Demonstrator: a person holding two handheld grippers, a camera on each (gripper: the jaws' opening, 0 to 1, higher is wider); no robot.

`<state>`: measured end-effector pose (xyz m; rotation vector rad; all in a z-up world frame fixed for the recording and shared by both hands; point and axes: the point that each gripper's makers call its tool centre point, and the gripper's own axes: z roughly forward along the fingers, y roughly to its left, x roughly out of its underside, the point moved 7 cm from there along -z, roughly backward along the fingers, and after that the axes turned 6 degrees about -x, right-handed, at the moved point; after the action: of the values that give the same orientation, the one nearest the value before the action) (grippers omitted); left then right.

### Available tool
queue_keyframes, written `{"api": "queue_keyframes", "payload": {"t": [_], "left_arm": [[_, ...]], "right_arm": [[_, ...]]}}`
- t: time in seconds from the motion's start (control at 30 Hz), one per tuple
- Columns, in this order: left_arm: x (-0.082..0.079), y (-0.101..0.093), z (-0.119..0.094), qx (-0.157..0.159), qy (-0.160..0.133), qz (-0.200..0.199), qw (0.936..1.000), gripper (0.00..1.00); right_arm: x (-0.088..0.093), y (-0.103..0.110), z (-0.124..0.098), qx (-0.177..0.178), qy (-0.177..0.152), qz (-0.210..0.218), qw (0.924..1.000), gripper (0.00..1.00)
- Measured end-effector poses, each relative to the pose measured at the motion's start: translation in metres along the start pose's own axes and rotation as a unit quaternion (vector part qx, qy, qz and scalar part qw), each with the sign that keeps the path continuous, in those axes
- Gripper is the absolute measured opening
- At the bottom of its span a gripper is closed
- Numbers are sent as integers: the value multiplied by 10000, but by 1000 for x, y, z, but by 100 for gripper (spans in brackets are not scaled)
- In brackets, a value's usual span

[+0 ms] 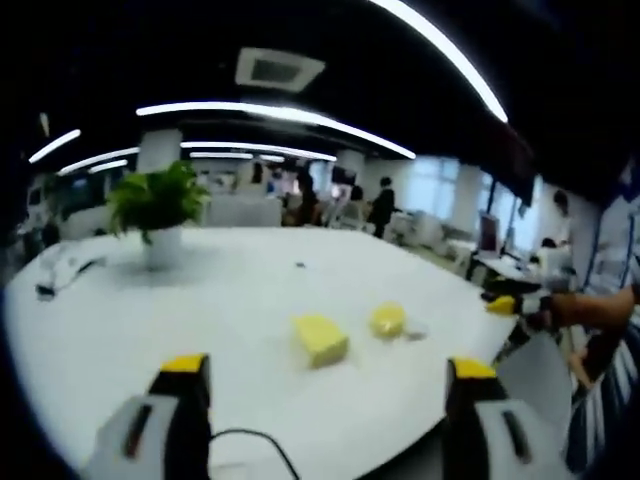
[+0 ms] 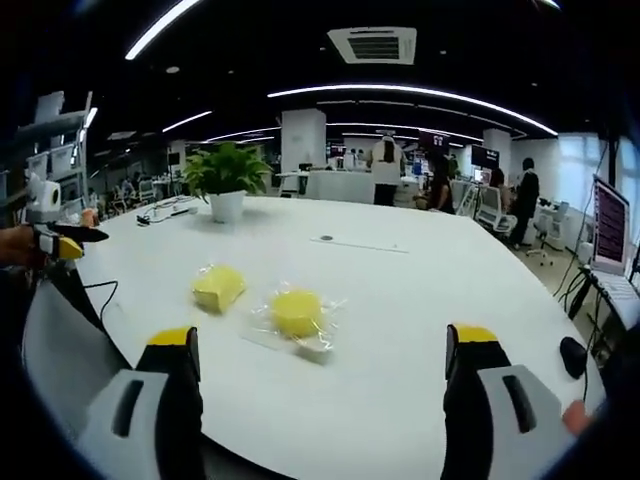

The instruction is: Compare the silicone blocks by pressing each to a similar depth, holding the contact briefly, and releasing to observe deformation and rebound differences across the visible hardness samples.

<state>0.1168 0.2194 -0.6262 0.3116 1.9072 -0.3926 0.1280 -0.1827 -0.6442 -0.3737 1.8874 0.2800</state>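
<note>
Yellow silicone, two samples on the white bench [image 2: 420, 330]: a rectangular block [image 2: 219, 287] and a round block [image 2: 297, 311] in clear wrap, lying near each other but apart. Neither is touched yet. Judgement: press squarely from above, match depth on both, hold briefly, lift straight off and watch the rebound; the wrap may slip. Left tool [image 1: 325, 375] stands wide, empty, short of the blocks. Right tool [image 2: 320, 345] is wide and empty too, above the bench edge.
</note>
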Motion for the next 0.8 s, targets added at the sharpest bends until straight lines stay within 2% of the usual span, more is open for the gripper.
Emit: {"api": "queue_keyframes", "payload": {"t": [0.07,0.23,0.27,0.33,0.37,0.4,0.47,0.57,0.63,0.73,0.8], "left_arm": [[0,-2,0,-24,-15,44,10000,100],[-1,-13,5,-54,-7,426,9991,100],[0,-16,8,36,-19,517,9987,100],[2,-20,11,111,4,489,9987,100],[3,-22,12,166,20,431,9989,100],[6,-22,15,187,57,325,9993,100],[9,-22,18,230,133,226,9994,100],[6,-21,22,171,90,190,9996,100],[3,-19,25,176,90,143,9997,100],[-1,-17,28,147,110,105,9998,100],[-2,-17,28,90,104,133,9998,100]], "right_arm": [[4,2,3,-36,127,-119,9998,96],[6,5,2,-76,44,31,10000,96],[6,4,0,-94,15,13,10000,96],[8,1,-1,-86,-61,38,9999,96],[10,0,0,-86,-1,83,9999,96],[14,-3,-1,-27,198,184,9996,96],[14,-6,-1,-47,167,231,9996,96],[11,-11,-4,-89,13,247,9997,96],[16,-17,-4,-6,246,243,9994,96],[15,-27,-3,-16,205,331,9992,93],[17,-30,-2,-26,360,505,9981,90]]}}
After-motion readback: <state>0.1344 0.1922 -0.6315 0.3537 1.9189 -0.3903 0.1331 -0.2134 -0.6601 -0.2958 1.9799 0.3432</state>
